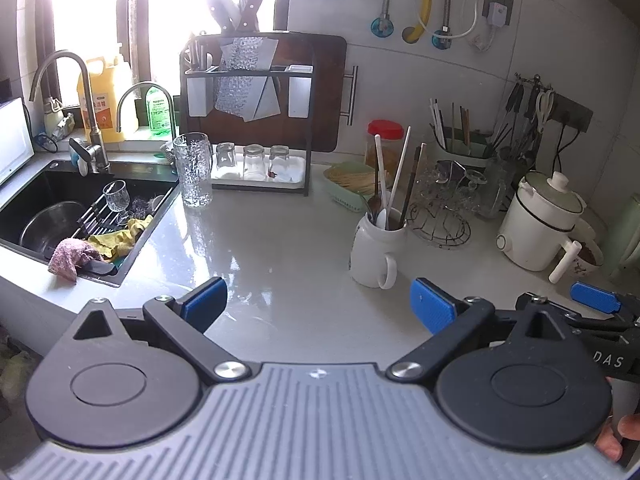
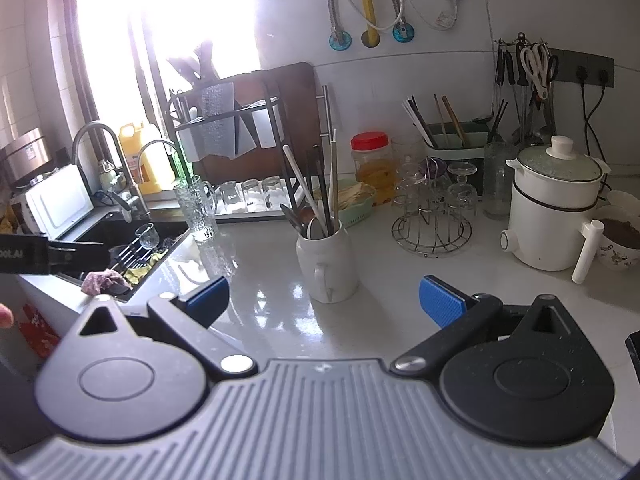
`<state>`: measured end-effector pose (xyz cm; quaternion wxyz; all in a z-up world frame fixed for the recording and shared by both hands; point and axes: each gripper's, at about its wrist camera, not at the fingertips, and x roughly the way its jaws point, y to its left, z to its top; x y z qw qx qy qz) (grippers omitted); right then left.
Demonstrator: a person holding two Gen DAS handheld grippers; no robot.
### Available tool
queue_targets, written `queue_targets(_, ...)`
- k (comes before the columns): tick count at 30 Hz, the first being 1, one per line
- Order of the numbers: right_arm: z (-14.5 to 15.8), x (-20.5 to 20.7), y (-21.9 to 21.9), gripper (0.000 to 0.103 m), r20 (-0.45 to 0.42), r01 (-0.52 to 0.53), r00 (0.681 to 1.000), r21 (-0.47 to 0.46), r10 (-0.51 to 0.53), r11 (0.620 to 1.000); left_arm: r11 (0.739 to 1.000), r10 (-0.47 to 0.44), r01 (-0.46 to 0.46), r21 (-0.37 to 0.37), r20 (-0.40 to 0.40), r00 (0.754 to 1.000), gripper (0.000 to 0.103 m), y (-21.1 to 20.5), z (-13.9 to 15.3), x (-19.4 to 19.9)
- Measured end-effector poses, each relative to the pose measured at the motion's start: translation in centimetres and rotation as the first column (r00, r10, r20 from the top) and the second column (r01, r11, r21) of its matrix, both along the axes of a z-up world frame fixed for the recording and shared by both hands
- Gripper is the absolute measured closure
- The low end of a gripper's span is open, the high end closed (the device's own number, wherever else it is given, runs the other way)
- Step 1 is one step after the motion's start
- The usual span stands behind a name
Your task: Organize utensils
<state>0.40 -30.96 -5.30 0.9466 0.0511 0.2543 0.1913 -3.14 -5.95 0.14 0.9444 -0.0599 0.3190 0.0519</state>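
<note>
On the counter [image 1: 248, 248], midway between sink [image 1: 60, 216] and pot [image 1: 540, 224], stands the mug [image 1: 374, 250] of utensils [image 1: 390, 184]. Left gripper [image 1: 318, 306] and right gripper [image 2: 324, 300] hover near, fingers wide, holding nothing.

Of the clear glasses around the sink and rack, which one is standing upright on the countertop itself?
The tall textured glass by the sink corner. The three small tumblers sit upside down on the rack tray, and the stemmed glass stands over the sink.
</note>
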Motion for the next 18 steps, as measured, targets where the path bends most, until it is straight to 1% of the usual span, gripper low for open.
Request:
queue_targets(13, -0.29, -0.40, 0.55, 0.000, 0.016, 0.008, 1.000, 0.000, -0.008, 1.000, 1.000, -0.006, 0.006, 0.014, -0.009, 1.000, 0.003, 0.37, -0.09, -0.08)
queue_targets(18, -0.34, -0.70, 0.59, 0.000, 0.018, 0.010, 1.000, 0.005, -0.010, 1.000, 1.000, -0.007, 0.007, 0.006, -0.009, 1.000, 0.003, 0.53, -0.14, -0.41)
